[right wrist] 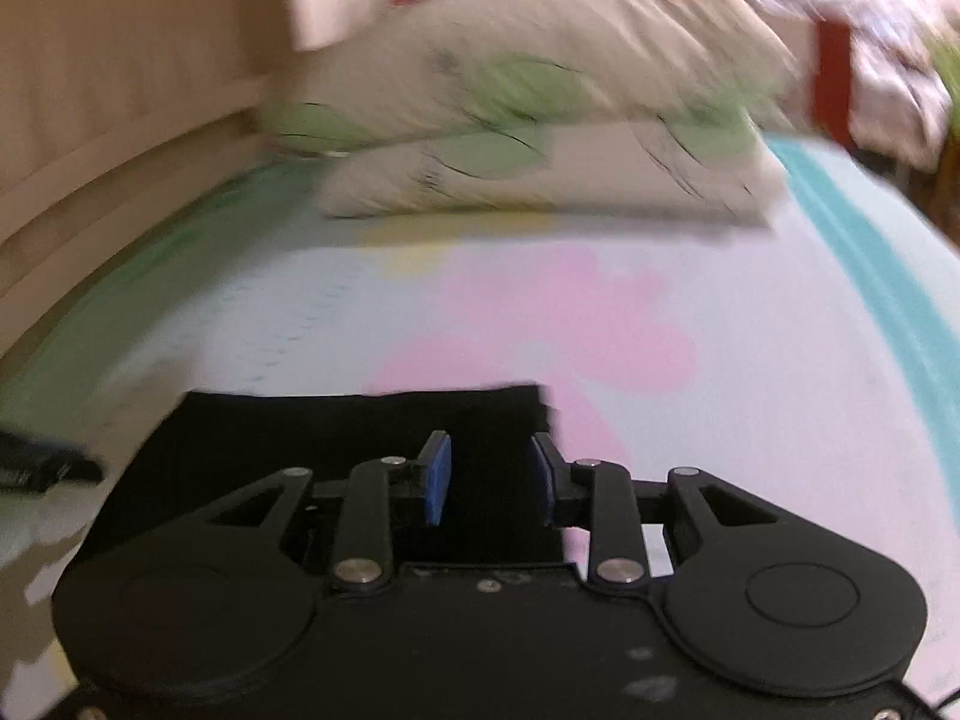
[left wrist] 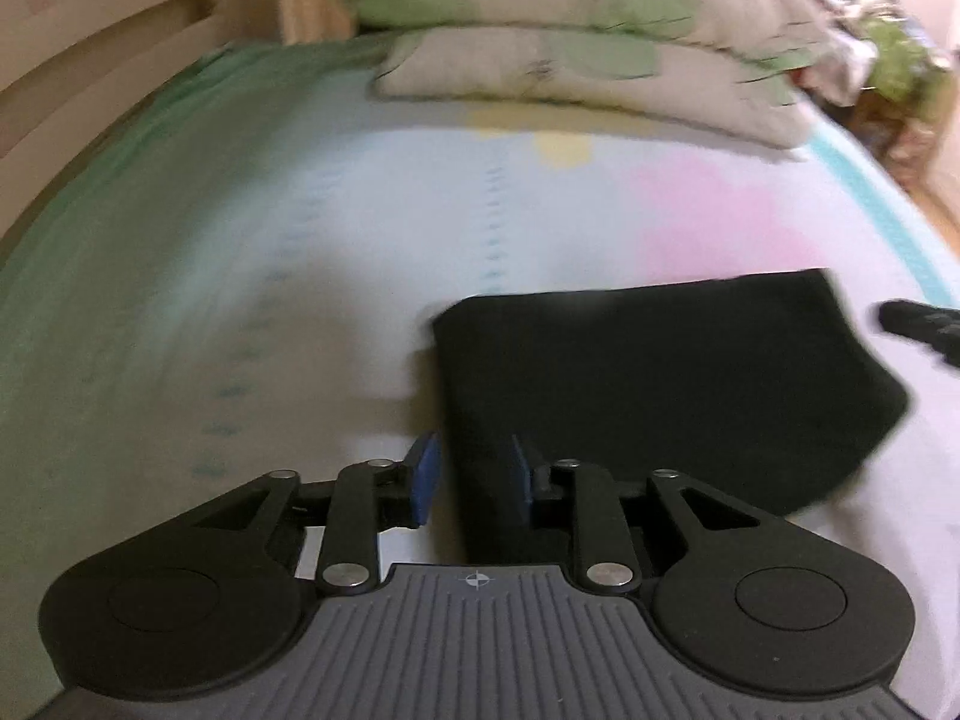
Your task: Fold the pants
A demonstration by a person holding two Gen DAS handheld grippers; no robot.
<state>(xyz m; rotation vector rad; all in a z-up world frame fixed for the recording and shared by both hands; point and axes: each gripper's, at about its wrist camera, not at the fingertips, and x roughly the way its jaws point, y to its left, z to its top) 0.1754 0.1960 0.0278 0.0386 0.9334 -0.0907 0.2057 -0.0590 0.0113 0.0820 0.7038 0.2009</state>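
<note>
Both jaws stand wide, holding nothing: left gripper [left wrist: 471, 480] and right gripper [right wrist: 489, 480] flank the folded black pants [left wrist: 660, 390], lower centre on the bedsheet [left wrist: 300, 240]. A careless brush could undo the fold.

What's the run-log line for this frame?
pants: folded, flat on bed sheet | left gripper: open, empty | right gripper: open, empty | pillows: behind
</note>
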